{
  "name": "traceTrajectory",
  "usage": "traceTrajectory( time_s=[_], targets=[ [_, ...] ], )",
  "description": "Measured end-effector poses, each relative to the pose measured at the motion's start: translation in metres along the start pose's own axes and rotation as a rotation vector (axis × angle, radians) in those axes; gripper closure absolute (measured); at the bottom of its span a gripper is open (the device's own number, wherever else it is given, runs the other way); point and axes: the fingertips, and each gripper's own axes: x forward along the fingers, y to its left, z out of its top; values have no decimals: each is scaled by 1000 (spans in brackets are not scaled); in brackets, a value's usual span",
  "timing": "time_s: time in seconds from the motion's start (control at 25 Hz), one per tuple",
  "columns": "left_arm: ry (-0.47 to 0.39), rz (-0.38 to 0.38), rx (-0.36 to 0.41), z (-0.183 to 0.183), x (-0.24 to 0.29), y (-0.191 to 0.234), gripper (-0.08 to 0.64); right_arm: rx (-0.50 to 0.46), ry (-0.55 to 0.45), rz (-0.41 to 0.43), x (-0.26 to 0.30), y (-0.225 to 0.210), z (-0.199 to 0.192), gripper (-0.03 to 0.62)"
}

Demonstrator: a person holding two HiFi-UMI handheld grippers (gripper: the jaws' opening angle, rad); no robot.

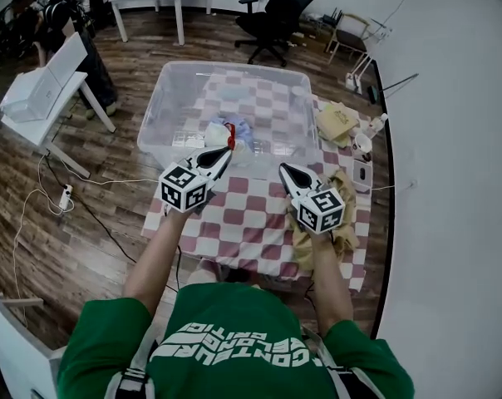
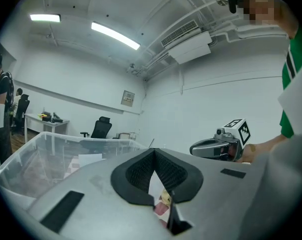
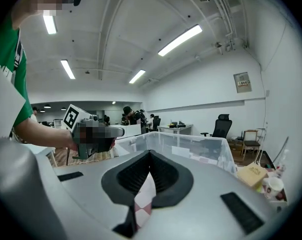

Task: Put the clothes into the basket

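Observation:
A clear plastic basket stands on the far half of the checkered table. Inside it, near its front wall, lies a small pile of white, pale blue and red clothes. A tan garment is draped over the table's right front edge. My left gripper is shut and empty, its tips at the basket's front wall. My right gripper is also shut and empty, above the table just left of the tan garment. Both gripper views point upward; the basket shows in each.
At the table's right edge sit a tan paper bag, a cup and a small bottle. A black office chair stands behind the table, white desks to the left, with cables on the wood floor.

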Motion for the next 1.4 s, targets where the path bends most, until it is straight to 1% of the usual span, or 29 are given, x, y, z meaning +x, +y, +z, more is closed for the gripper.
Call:
traceTrajectory(
  time_s=[0.24, 0.44, 0.6, 0.84, 1.0, 1.2, 1.4],
  targets=[
    [19, 1, 36, -6, 5, -12, 557, 22, -7, -18, -12, 0, -7, 584],
    [18, -31, 20, -11, 15, -25, 557, 39, -17, -42, -24, -9, -15, 584],
    [43, -60, 31, -19, 28, -36, 557, 40, -21, -75, -37, -19, -20, 584],
    [98, -155, 57, -34, 59, -71, 557, 66, -27, -170, -73, -37, -38, 584],
    [141, -237, 71, -51, 86, -101, 557, 106, -24, -266, -111, -54, -61, 584],
    [175, -331, 90, -67, 123, -145, 557, 161, -26, -372, -164, -75, -89, 584],
    [213, -461, 109, -83, 157, -200, 555, 225, -22, -508, -226, -86, -118, 584]
  ],
)
